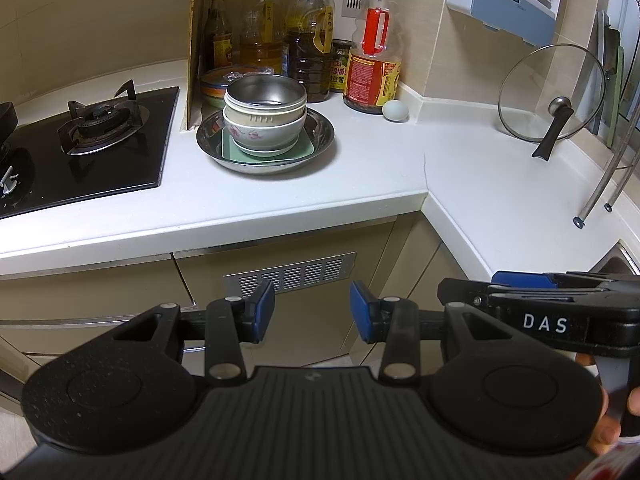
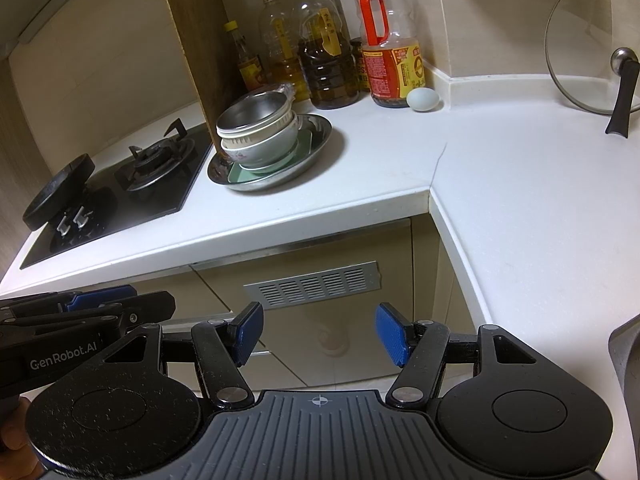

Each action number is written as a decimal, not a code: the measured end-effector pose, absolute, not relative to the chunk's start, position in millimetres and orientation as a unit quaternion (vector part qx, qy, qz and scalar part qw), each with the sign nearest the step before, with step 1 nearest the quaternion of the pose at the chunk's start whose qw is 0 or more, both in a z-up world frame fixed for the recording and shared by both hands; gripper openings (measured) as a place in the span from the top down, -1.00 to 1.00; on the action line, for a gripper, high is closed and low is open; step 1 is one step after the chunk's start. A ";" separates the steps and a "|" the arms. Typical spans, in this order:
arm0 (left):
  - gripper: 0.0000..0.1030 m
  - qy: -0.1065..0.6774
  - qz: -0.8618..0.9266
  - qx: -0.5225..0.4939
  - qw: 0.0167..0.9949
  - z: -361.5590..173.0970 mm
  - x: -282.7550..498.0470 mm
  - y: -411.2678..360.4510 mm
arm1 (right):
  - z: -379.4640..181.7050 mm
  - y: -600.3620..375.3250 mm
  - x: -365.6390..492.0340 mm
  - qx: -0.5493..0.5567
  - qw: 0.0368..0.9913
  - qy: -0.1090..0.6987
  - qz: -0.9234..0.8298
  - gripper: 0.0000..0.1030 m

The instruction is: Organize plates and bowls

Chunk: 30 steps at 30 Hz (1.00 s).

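A wide steel plate (image 1: 320, 140) (image 2: 316, 148) sits on the white counter beside the stove. In it lies a pale green square dish (image 1: 308, 151) (image 2: 240, 175), and on that a floral ceramic bowl (image 1: 264, 132) (image 2: 256, 150) with a steel bowl (image 1: 265, 94) (image 2: 250, 114) nested on top. My left gripper (image 1: 312, 310) hangs open and empty in front of the cabinet, well short of the stack. My right gripper (image 2: 319, 330) is open and empty too, beside it at the same height.
Oil and sauce bottles (image 1: 372, 60) line the back wall, with an egg (image 1: 395, 110) next to them. A black gas hob (image 1: 92, 144) lies left of the stack. A glass lid (image 1: 552, 92) leans at the right. A sink edge (image 2: 624, 344) shows bottom right.
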<state>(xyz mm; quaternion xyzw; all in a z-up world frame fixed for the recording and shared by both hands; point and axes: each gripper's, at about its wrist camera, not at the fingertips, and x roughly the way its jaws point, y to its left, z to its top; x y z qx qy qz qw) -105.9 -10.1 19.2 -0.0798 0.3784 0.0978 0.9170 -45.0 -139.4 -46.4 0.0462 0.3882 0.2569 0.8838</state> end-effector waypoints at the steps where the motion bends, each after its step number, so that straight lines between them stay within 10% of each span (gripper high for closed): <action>1: 0.25 0.379 0.098 -0.080 0.917 18.8 -105.7 -9.7 | -46.3 -139.5 -44.9 0.046 0.884 0.388 0.257 -0.21; 30: 0.25 0.380 0.098 -0.082 0.916 19.4 -105.8 -8.9 | -47.0 -135.5 -45.0 0.044 0.882 0.391 0.259 -0.21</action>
